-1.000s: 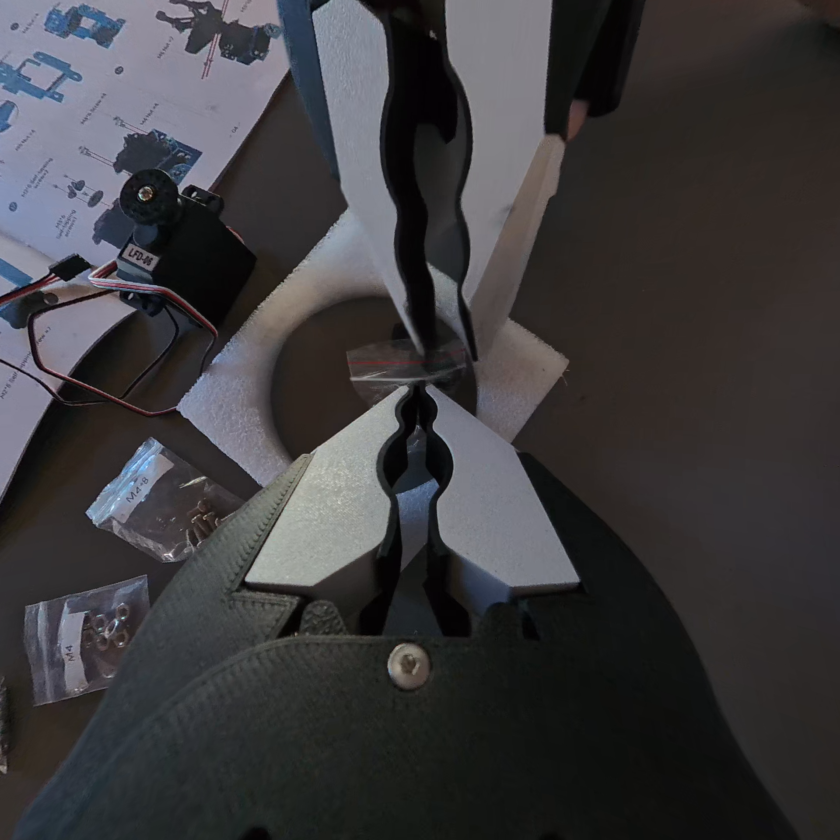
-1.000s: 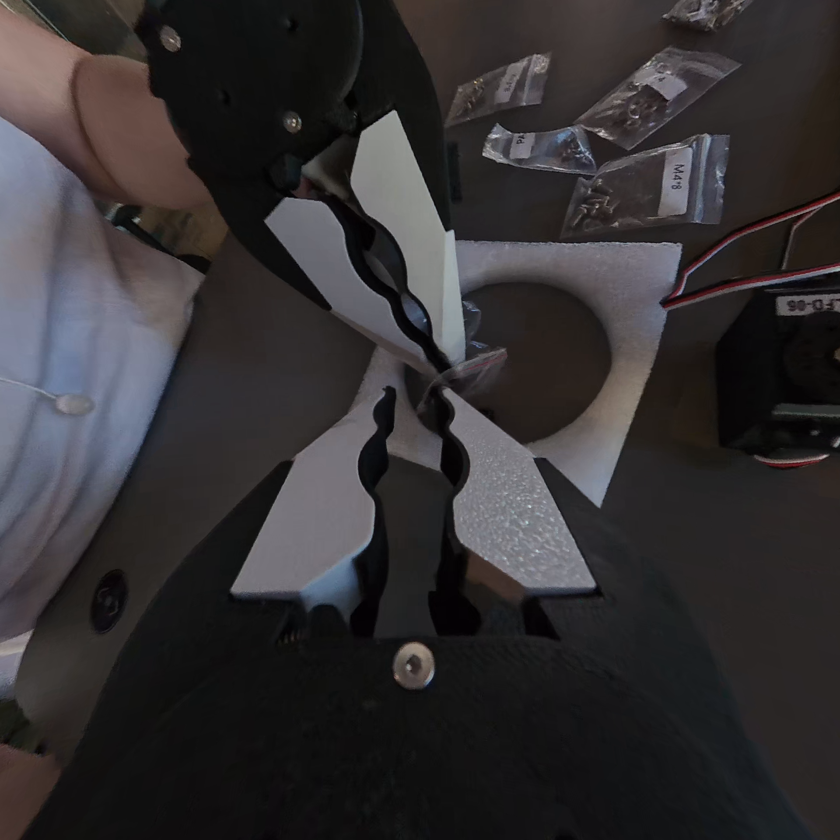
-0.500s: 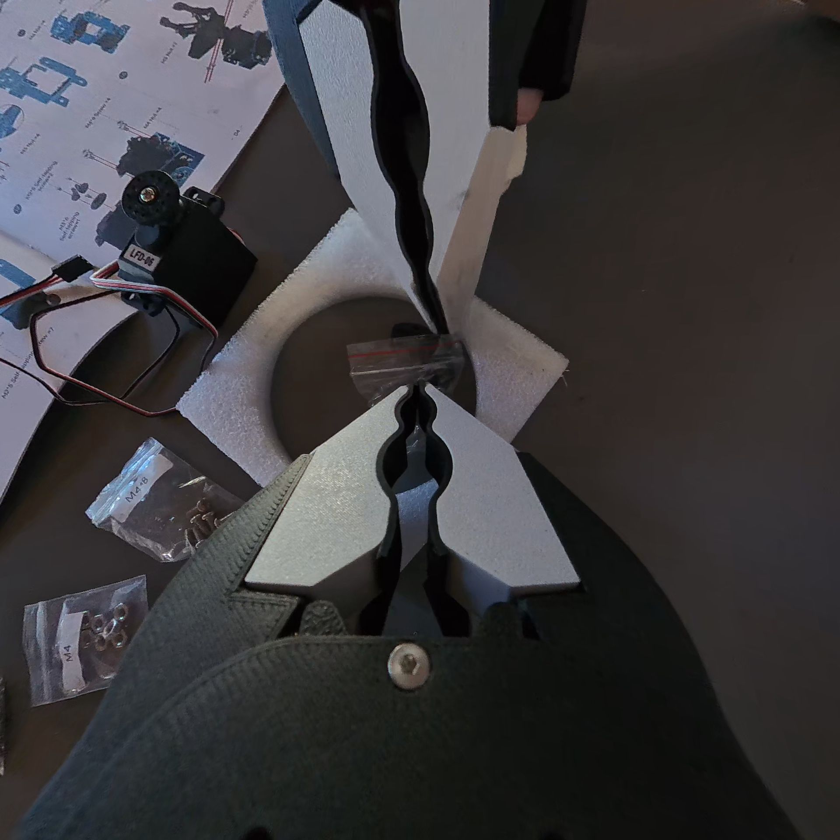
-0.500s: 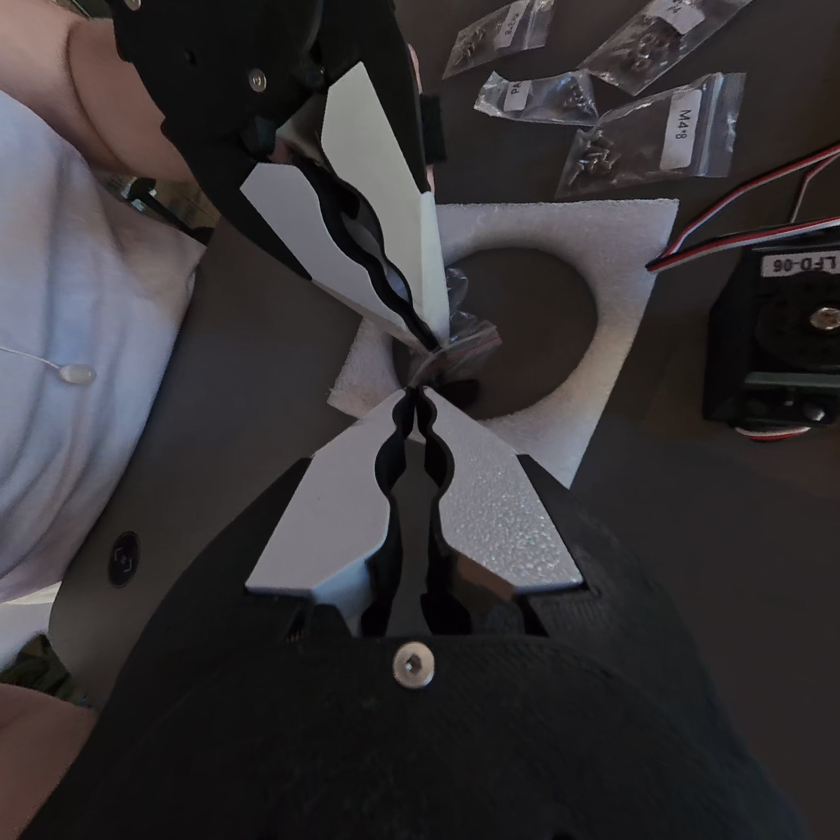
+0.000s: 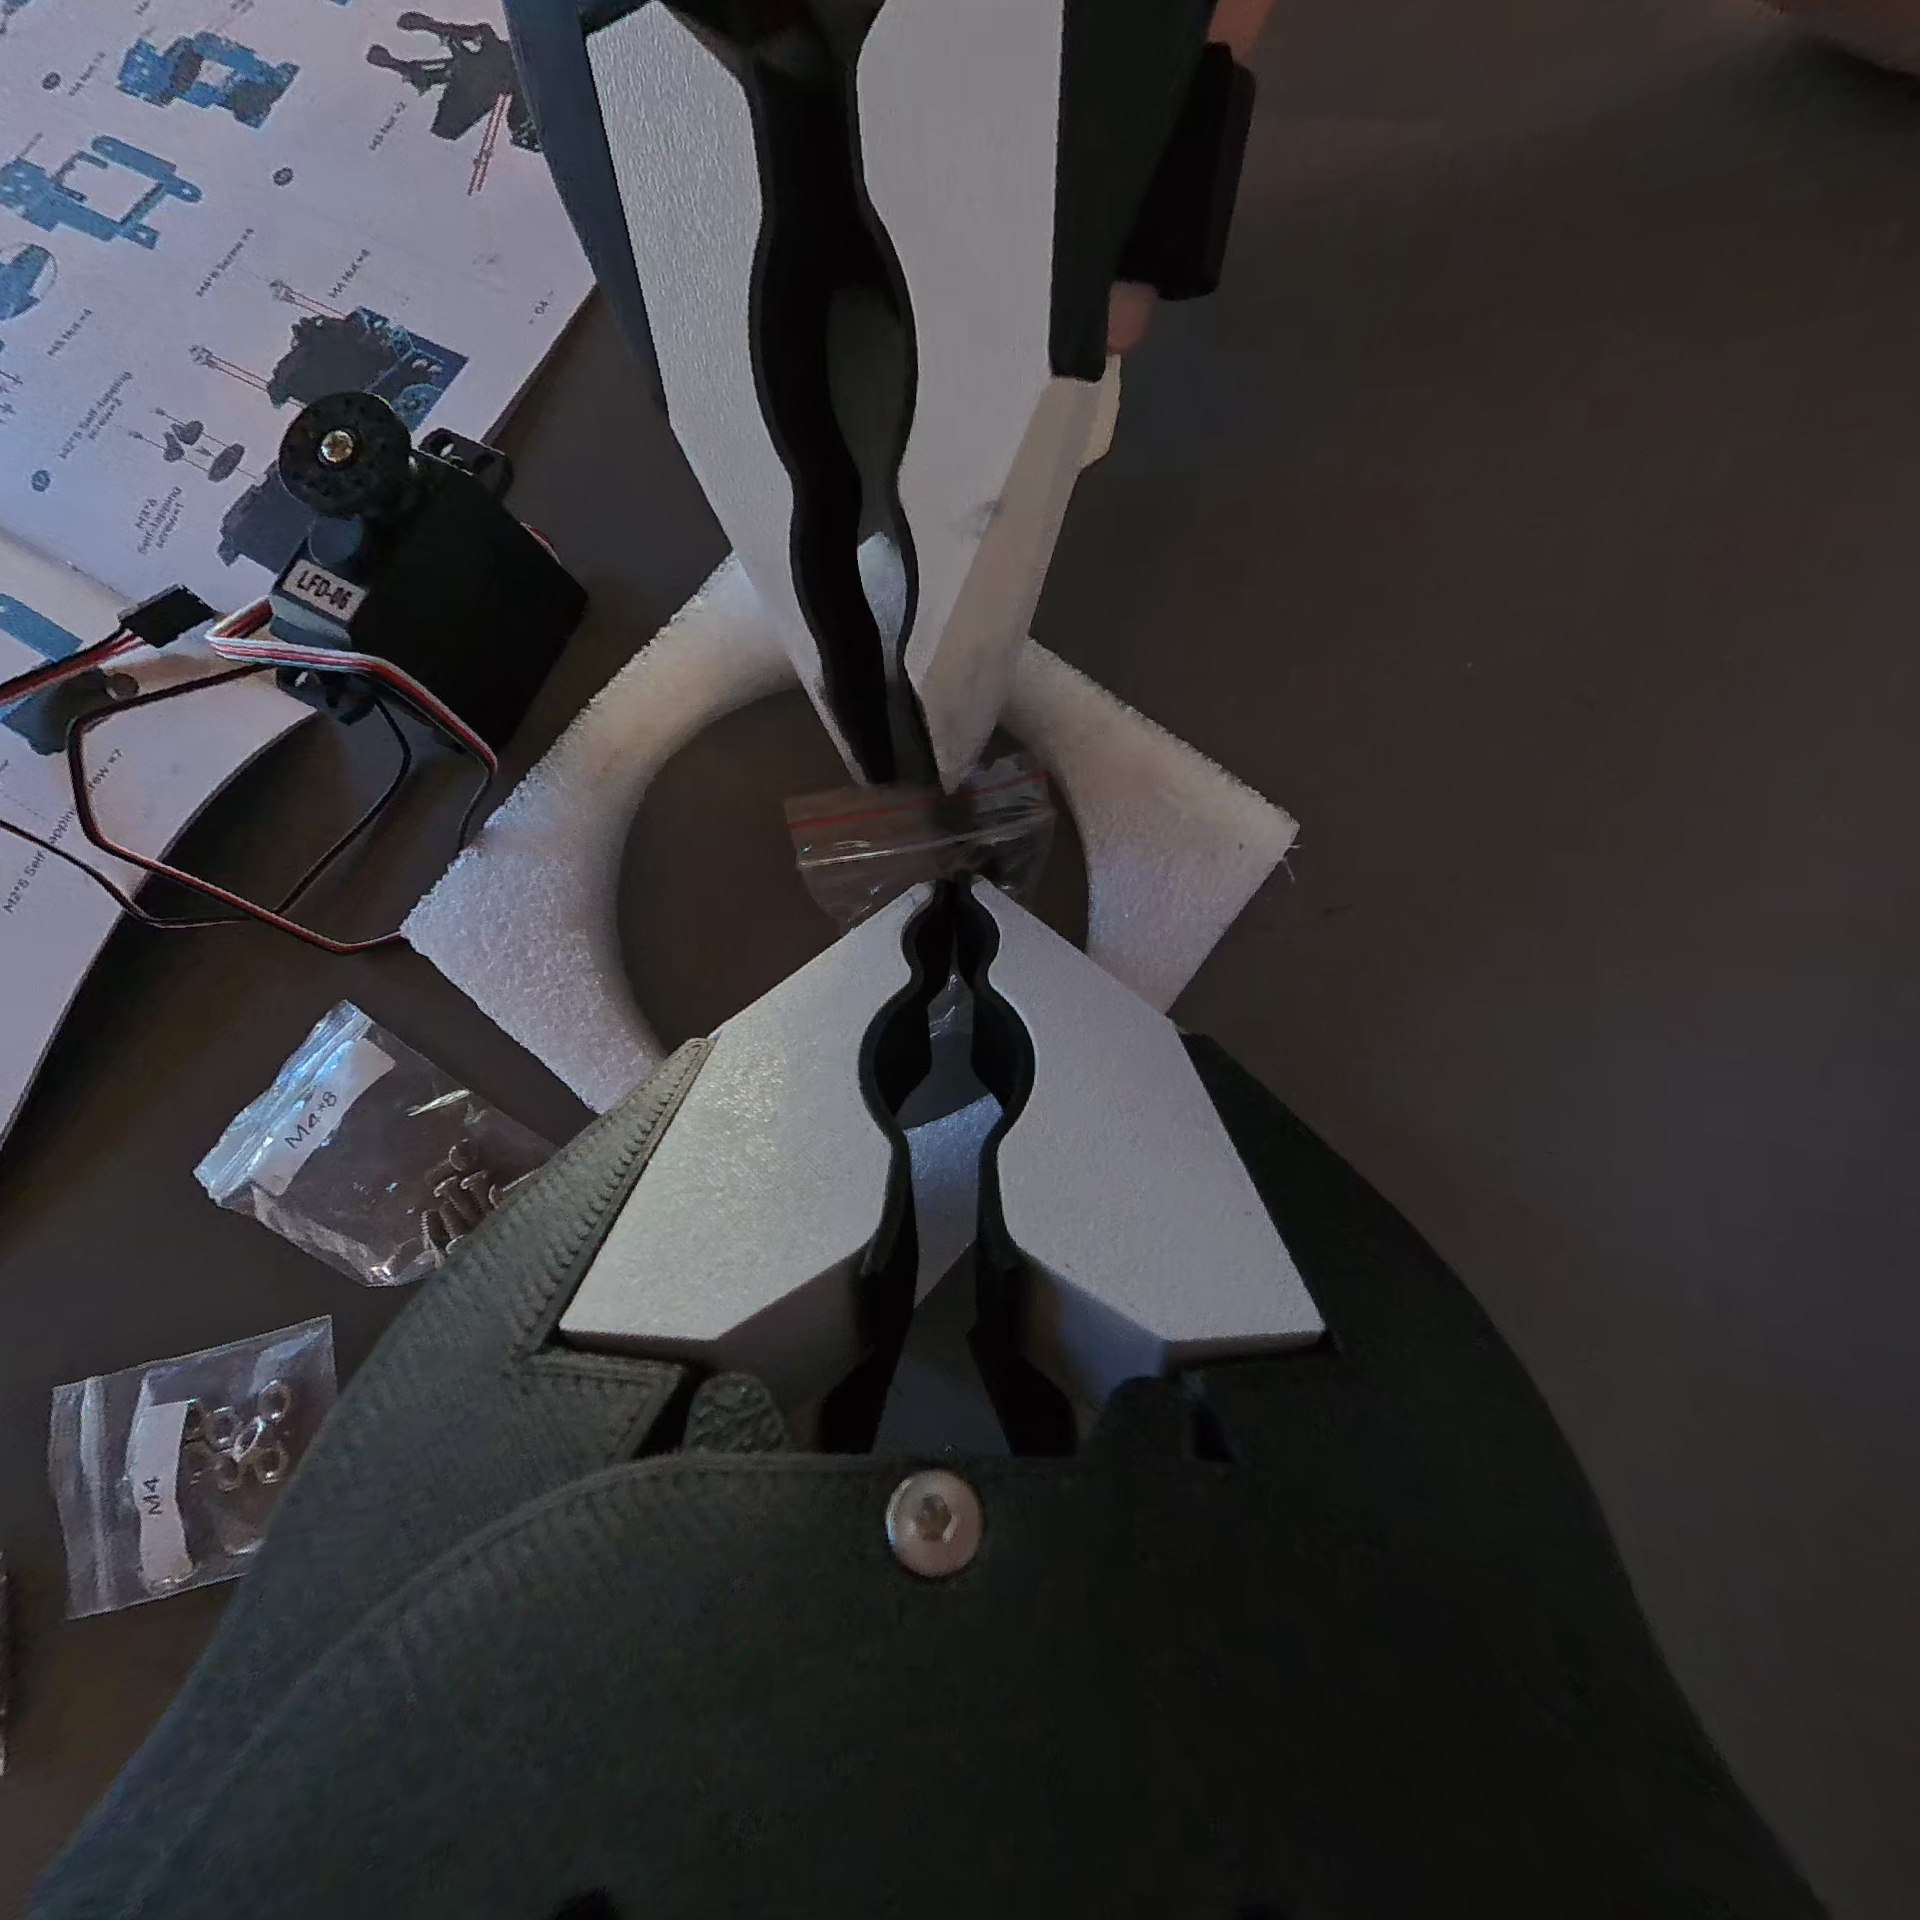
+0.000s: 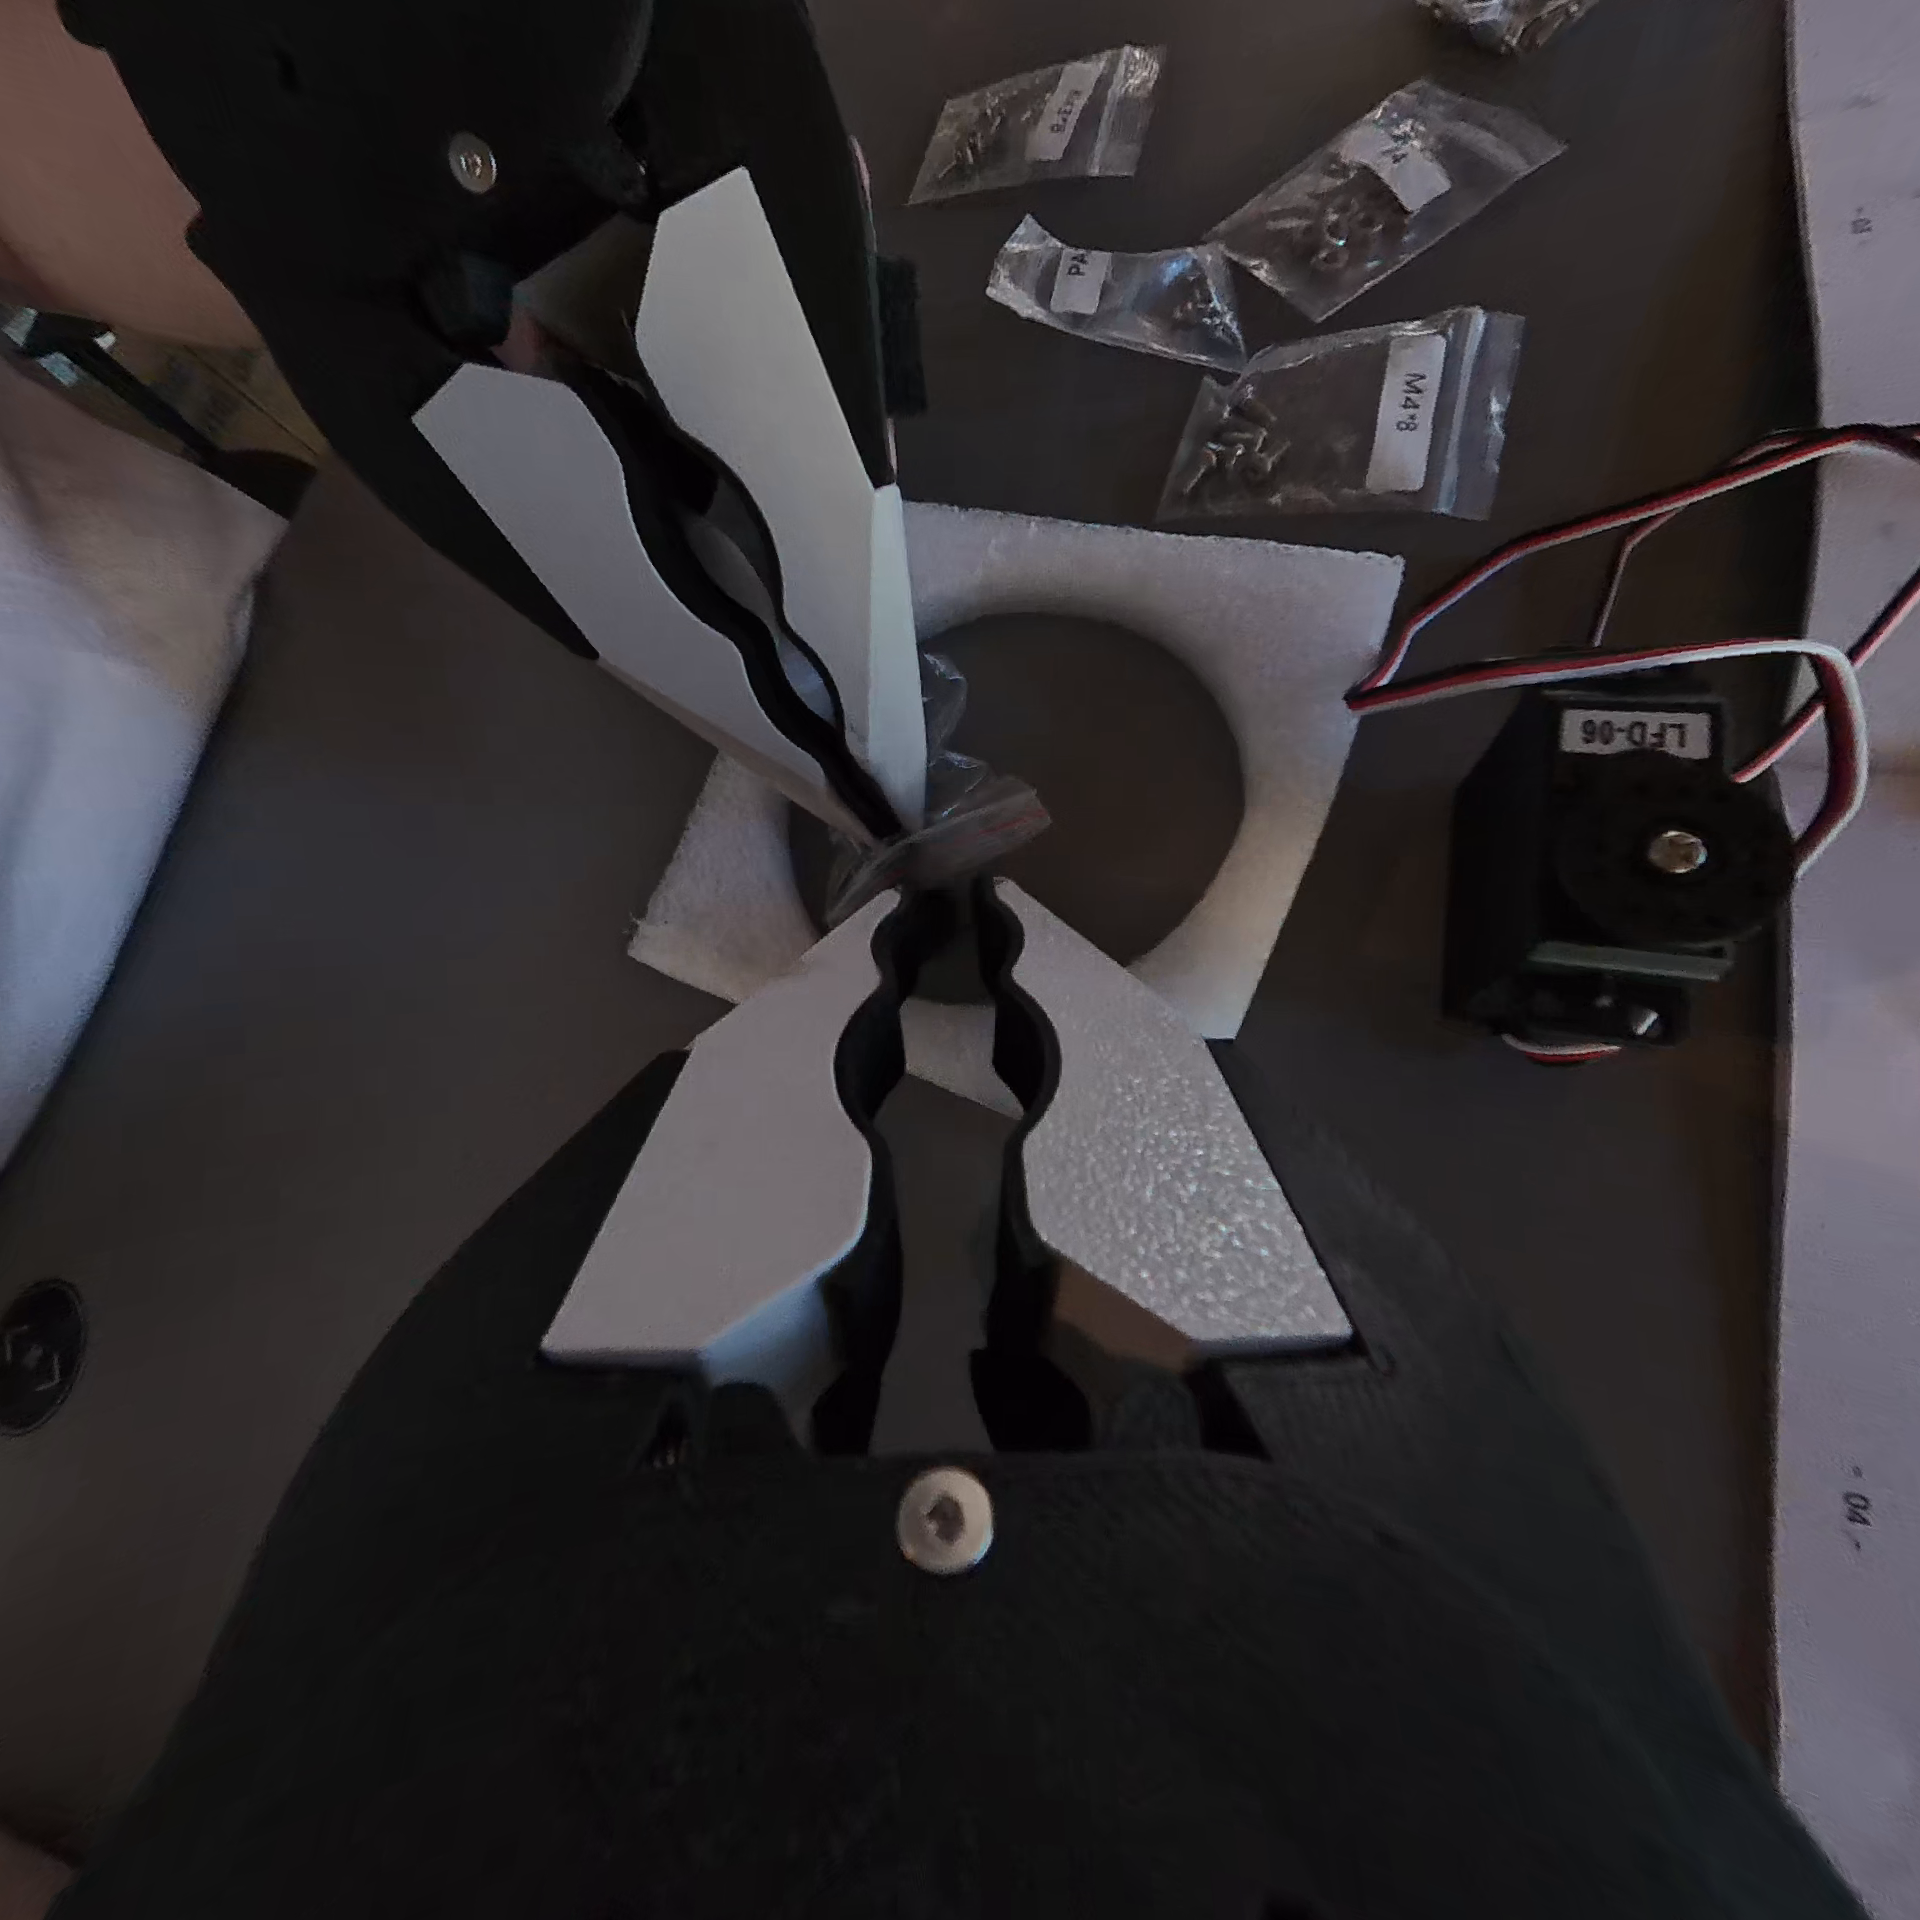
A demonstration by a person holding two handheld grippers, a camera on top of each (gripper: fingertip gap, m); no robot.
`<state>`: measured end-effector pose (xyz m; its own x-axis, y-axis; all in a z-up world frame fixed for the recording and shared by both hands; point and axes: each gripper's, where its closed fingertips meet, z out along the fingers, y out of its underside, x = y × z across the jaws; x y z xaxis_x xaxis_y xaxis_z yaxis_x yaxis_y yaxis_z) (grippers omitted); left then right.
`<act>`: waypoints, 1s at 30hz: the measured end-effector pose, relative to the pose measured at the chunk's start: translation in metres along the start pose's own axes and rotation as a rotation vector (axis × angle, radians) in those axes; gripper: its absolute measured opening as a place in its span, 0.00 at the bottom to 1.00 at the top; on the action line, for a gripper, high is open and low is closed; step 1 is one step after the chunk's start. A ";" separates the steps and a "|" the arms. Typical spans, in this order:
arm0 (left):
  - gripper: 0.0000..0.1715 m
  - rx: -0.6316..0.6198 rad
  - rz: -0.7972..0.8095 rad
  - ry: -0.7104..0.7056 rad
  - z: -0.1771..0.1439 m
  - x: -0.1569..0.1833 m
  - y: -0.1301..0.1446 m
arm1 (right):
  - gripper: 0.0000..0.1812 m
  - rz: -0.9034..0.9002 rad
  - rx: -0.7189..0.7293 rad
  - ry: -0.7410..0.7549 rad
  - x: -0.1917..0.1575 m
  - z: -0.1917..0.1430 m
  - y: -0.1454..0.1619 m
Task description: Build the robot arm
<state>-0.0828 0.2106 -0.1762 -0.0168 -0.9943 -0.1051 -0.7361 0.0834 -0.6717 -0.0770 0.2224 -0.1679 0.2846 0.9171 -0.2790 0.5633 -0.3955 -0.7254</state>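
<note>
Both grippers' jaws pinch 1 small clear bag (image 5: 914,831) over the foam ring (image 5: 540,914).

A small clear zip bag (image 5: 914,836) with a red line along its seal is pinched from two sides — the left gripper (image 5: 954,896) has its tips closed on the near edge, the right gripper (image 5: 902,774) is closed on the far, sealed edge. The bag is crumpled and holds something dark; what it is cannot be told. It hangs over the round hole of a white foam square (image 5: 1164,821) lying flat on the dark table.
</note>
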 end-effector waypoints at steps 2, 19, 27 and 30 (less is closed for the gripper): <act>0.00 0.000 -0.001 0.000 0.000 0.000 0.000 | 0.06 0.005 0.013 -0.004 -0.001 -0.001 -0.001; 0.00 0.003 -0.009 0.000 0.000 0.000 0.000 | 0.04 0.036 0.006 0.027 0.007 -0.005 0.004; 0.00 0.004 -0.010 -0.002 0.000 0.000 -0.001 | 0.05 0.036 0.043 -0.020 -0.001 -0.001 -0.005; 0.00 0.004 -0.011 -0.002 0.000 0.000 -0.001 | 0.05 0.017 0.039 -0.011 -0.001 0.000 -0.005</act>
<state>-0.0822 0.2107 -0.1760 -0.0075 -0.9951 -0.0989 -0.7333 0.0727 -0.6760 -0.0803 0.2230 -0.1641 0.2857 0.9108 -0.2981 0.5274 -0.4092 -0.7446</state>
